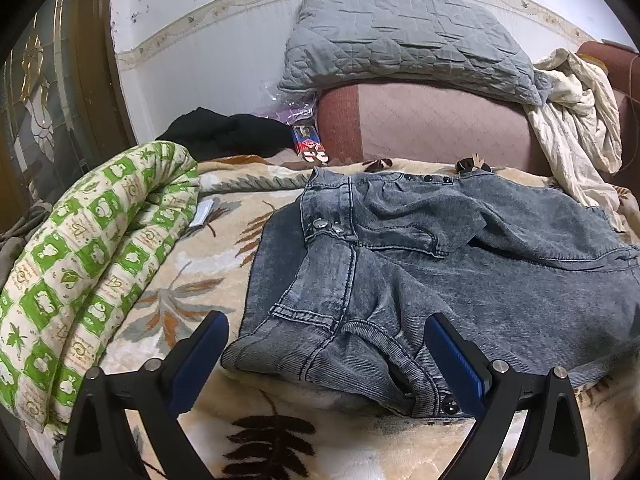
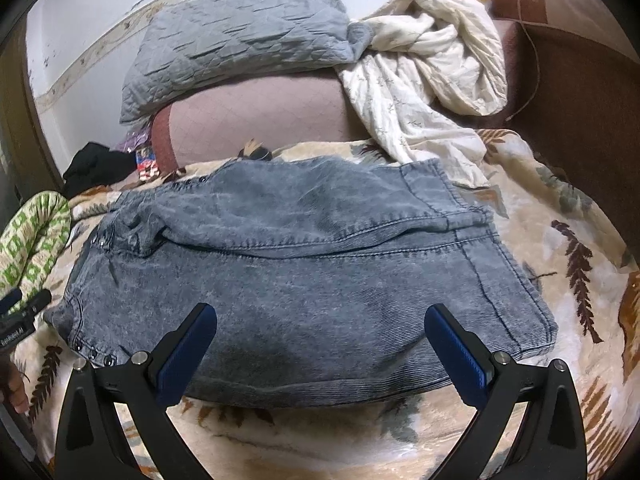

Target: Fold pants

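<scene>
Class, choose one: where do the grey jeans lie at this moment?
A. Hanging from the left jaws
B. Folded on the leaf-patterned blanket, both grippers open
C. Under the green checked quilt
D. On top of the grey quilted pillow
B: the grey jeans rest folded on the leaf-patterned blanket, and the left gripper and right gripper hold nothing, jaws apart.

Left gripper (image 1: 326, 354) spread wide, blue-padded fingers (image 1: 200, 360) gripping nothing. Right gripper (image 2: 320, 344) equally wide, fingers (image 2: 456, 352) likewise bare, both angled forward and slightly down.

Both grippers, left (image 1: 326, 354) and right (image 2: 320, 346), have black arms, blue ribbed pads (image 1: 456, 364) and silver screws (image 2: 139, 357).
</scene>
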The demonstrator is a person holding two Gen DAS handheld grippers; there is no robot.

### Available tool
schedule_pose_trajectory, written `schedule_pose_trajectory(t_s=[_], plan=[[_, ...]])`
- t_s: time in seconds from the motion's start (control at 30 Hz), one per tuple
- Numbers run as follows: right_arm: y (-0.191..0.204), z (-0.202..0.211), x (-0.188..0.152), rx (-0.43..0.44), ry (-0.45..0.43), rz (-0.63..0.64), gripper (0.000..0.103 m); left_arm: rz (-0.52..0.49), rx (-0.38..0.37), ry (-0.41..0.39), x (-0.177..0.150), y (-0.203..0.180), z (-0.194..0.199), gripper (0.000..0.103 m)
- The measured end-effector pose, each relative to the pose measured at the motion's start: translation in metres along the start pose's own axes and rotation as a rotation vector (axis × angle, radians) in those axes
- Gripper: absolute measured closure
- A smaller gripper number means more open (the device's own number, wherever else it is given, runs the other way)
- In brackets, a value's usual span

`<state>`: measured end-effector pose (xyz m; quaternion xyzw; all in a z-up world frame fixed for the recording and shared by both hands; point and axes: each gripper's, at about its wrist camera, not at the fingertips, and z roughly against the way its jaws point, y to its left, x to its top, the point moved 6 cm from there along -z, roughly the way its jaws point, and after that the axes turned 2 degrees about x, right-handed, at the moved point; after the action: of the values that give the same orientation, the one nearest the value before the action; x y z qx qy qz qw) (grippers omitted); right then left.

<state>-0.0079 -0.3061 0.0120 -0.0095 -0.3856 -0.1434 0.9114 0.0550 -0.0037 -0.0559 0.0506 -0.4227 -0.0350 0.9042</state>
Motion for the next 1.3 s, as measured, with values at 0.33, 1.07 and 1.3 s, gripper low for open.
schedule_pose_trajectory(t_s=[0.33, 1.07, 1.3], plan=[[-0.052, -0.008, 0.011, -0.036, 0.005, -0.08, 0.0, 0.05, 0.029, 0.044, 0.008, 0.023, -0.023, 0.003], [-0.187, -0.133, 0.153, 0.036, 0.068, -0.364, 0.0, 0.122, -0.026, 0.341, 0.162, 0.024, -0.265, 0.026], [-0.192, -0.202, 0.159, -0.004, 0.188, -0.338, 0.002, 0.069, -0.095, 0.406, 0.149, -0.014, -0.295, 0.073]])
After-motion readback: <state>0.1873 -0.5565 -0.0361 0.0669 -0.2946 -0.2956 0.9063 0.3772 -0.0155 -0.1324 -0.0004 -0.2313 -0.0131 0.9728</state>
